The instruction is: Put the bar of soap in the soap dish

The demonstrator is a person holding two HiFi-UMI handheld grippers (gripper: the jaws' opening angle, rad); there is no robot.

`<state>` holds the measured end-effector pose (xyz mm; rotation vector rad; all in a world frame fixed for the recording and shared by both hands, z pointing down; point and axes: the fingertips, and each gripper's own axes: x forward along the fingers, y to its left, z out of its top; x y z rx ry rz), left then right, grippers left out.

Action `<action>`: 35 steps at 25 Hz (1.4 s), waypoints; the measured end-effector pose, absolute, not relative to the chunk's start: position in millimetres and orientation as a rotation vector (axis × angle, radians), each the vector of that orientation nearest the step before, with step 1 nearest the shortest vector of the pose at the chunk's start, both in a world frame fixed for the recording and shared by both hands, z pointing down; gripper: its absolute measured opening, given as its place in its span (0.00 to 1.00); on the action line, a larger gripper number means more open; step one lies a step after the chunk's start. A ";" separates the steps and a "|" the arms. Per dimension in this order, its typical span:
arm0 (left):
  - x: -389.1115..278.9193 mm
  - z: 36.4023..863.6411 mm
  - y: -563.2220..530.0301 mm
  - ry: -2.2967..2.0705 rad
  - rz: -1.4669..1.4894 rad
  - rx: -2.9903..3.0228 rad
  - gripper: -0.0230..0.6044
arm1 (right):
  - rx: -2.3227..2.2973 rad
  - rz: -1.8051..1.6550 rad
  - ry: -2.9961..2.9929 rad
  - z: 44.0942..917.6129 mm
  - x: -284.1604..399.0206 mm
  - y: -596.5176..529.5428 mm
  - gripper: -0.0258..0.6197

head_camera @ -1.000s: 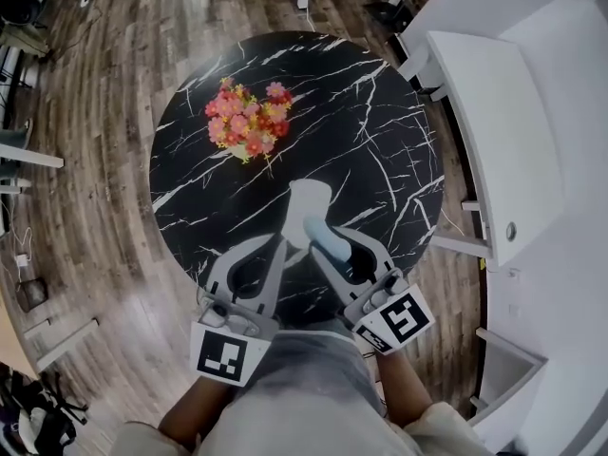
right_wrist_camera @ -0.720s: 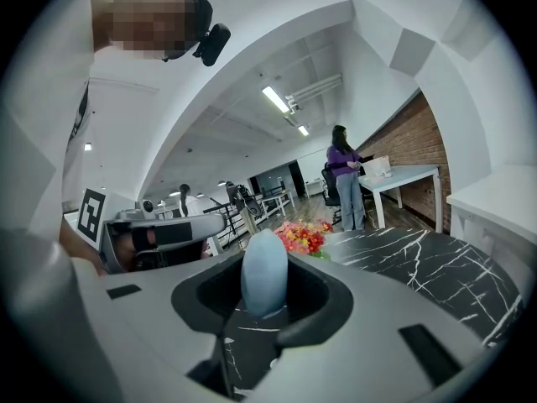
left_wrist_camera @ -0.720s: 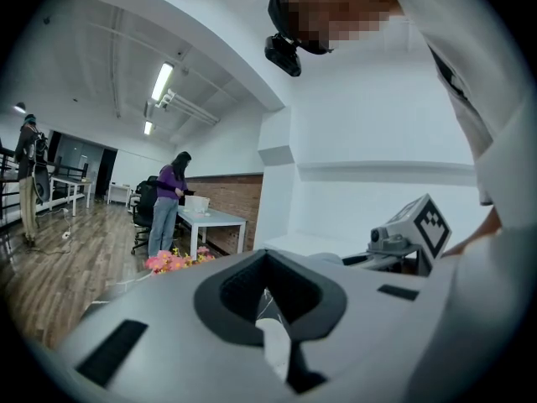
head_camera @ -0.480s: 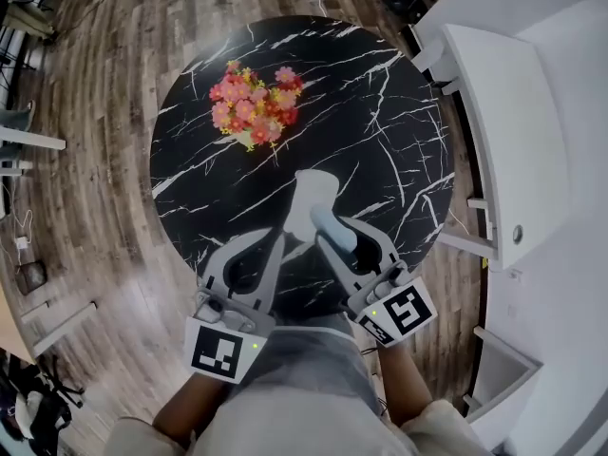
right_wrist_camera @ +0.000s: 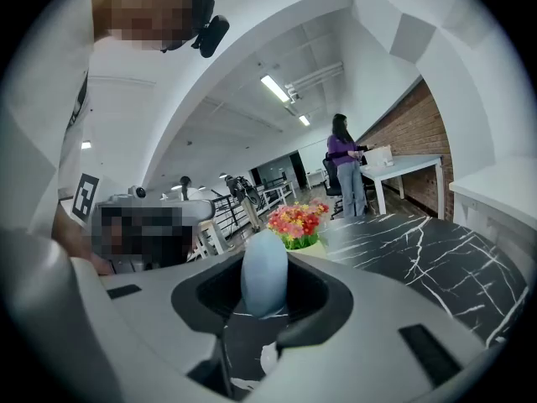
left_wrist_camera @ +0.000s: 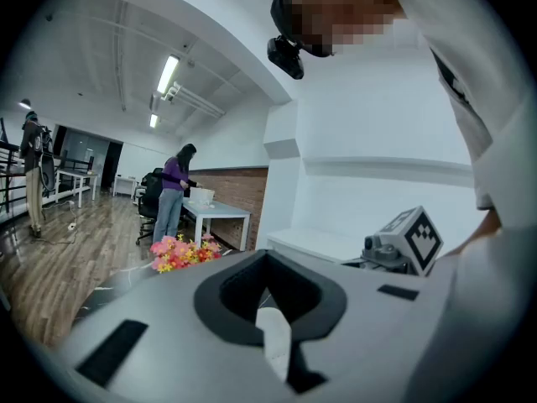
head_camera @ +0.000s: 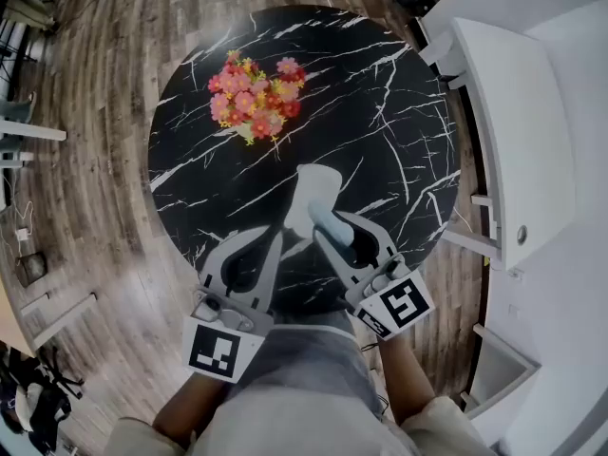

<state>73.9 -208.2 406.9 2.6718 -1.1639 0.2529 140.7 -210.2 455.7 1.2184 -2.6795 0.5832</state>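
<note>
Soap [right_wrist_camera: 264,274] in right claw [right_wrist_camera: 265,302]; whole dish [head_camera: 314,194] only overhead

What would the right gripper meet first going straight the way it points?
Likely the white soap dish, just beyond the pale blue oval soap bar in its jaws; depth unclear.

Pale blue soap [head_camera: 328,224], white dish [head_camera: 314,190], black white-veined table [head_camera: 385,112].

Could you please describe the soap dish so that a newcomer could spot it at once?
On the round black marble table, look nearer the person than the bunch of pink flowers. The soap dish is the only plain white thing lying on that dark top.
</note>
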 end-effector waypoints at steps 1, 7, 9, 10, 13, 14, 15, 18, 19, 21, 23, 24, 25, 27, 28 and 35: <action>73.6 407.9 -208.6 -1.166 0.255 2.668 0.04 | 1.213 0.585 -2.679 457.4 140.7 -211.0 0.23; 74.4 410.5 -213.5 -1.185 0.242 2.660 0.04 | 1.201 0.622 -2.659 473.9 142.8 -216.9 0.23; 74.7 412.0 -214.4 -1.187 0.244 2.652 0.04 | 1.189 0.632 -2.648 481.3 142.8 -217.7 0.23; 74.7 412.5 -214.9 -1.188 0.244 2.649 0.04 | 1.182 0.637 -2.643 484.5 142.8 -218.0 0.23; 74.1 413.3 -217.7 -1.193 0.242 2.645 0.04 | 1.165 0.650 -2.636 491.0 143.4 -219.0 0.23; 73.7 413.9 -218.8 -1.197 0.242 2.644 0.04 | 1.160 0.654 -2.634 493.4 143.6 -219.7 0.23; 73.4 414.6 -219.9 -1.200 0.242 2.641 0.04 | 1.156 0.658 -2.629 496.4 143.8 -220.3 0.23; 72.8 414.9 -222.2 -1.207 0.239 2.637 0.04 | 1.136 0.675 -2.611 507.6 144.4 -221.4 0.23; 72.5 415.2 -222.7 -1.208 0.240 2.635 0.04 | 1.126 0.681 -2.603 511.9 144.6 -221.6 0.23; 71.3 416.5 -223.7 -1.211 0.244 2.627 0.04 | 1.102 0.692 -2.587 520.7 145.0 -221.9 0.23; 69.7 417.6 -224.7 -1.215 0.244 2.621 0.04 | 1.078 0.706 -2.572 529.3 144.9 -221.9 0.23; 68.9 418.0 -225.1 -1.218 0.243 2.620 0.04 | 1.067 0.713 -2.566 533.0 144.7 -221.7 0.23; 68.2 418.4 -225.5 -1.220 0.243 2.619 0.04 | 1.056 0.719 -2.560 536.3 144.5 -221.3 0.23; 67.0 419.2 -226.1 -1.223 0.246 2.616 0.04 | 1.035 0.725 -2.549 542.1 143.7 -220.2 0.23; 66.4 419.6 -226.6 -1.224 0.247 2.615 0.04 | 1.023 0.727 -2.543 545.0 143.2 -219.7 0.23; 61.2 420.5 -229.8 -1.244 0.235 2.602 0.04 | 0.898 0.723 -2.487 562.7 141.1 -216.2 0.23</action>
